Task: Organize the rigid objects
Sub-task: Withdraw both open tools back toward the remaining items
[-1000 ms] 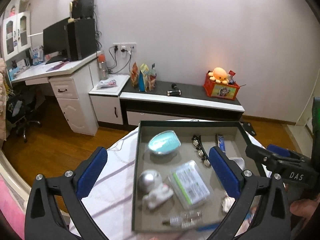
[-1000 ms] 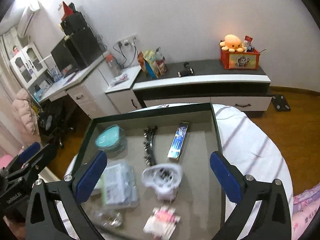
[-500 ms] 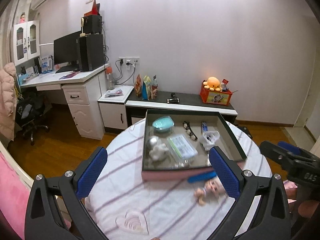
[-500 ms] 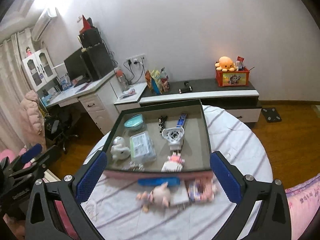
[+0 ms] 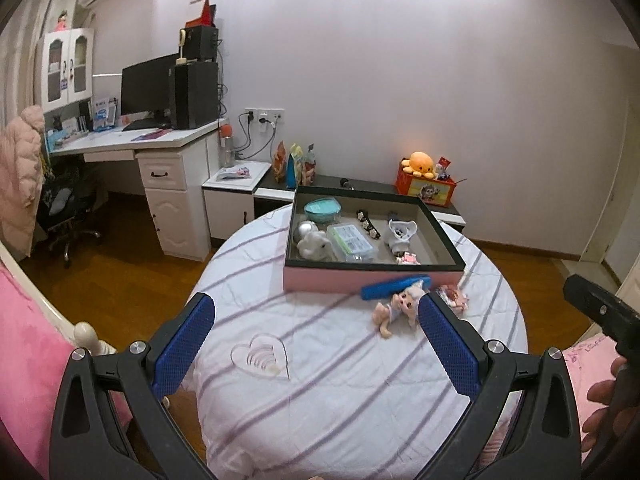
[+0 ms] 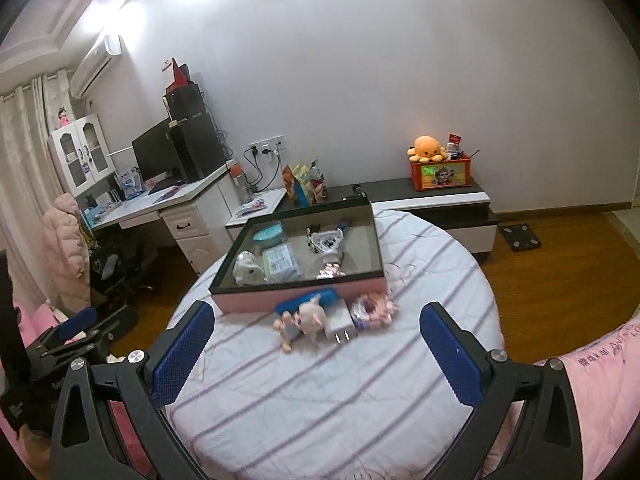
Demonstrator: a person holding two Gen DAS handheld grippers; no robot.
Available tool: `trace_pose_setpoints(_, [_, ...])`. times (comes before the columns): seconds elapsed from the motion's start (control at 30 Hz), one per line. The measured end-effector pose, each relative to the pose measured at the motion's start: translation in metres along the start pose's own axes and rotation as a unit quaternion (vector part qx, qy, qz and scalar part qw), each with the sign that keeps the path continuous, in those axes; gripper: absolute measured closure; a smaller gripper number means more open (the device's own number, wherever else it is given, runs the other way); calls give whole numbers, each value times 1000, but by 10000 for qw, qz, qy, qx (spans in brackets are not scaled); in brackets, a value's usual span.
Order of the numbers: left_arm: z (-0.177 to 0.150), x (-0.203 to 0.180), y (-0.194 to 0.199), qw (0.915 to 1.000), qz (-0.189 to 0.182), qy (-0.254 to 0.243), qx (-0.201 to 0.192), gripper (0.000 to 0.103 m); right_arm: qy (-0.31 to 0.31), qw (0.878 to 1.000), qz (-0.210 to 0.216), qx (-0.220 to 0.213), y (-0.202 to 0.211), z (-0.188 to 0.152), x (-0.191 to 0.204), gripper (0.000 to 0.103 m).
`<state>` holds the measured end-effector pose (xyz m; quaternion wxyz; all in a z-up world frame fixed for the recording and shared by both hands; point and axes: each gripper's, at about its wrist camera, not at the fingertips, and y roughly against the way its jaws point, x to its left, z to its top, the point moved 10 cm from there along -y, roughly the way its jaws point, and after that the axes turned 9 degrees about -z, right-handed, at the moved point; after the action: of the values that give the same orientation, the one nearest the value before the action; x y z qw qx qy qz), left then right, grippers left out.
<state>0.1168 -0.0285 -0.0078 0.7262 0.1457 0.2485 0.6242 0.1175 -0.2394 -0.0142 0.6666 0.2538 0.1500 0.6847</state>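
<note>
A pink shallow box (image 5: 360,278) (image 6: 256,300) sits on the far half of a round striped table (image 5: 304,380) (image 6: 304,400) and holds several small items, among them a teal lidded bowl (image 5: 321,209) and a clear case (image 5: 352,242). In front of the box lie a blue comb (image 5: 394,286) (image 6: 308,300), a small doll (image 5: 394,312) (image 6: 302,318), a white plug (image 6: 340,326) and a pink packet (image 5: 452,298) (image 6: 372,308). My left gripper (image 5: 316,344) and right gripper (image 6: 316,352) both hang open and empty above the near table.
A white desk (image 5: 168,152) with a monitor stands at the left, a low dark cabinet (image 6: 432,196) with an orange octopus toy (image 6: 426,148) runs along the wall. Pink bedding (image 5: 24,380) flanks the table on both sides. A hand (image 5: 608,392) holds the other gripper at right.
Both grippers have pulled back and up from right over the box; the whole table and the items in front of the box have come into view. Both stay open.
</note>
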Motion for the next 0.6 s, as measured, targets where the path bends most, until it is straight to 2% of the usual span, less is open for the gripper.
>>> trace_pose_setpoints(0.27, [-34, -2, 4, 9997, -39, 65, 220, 0, 107, 9996, 8, 263, 1, -38, 4, 0])
trace_pose_setpoints(0.6, [-45, -8, -14, 9990, -126, 39, 425, 0, 127, 9990, -74, 411, -15, -45, -3, 0])
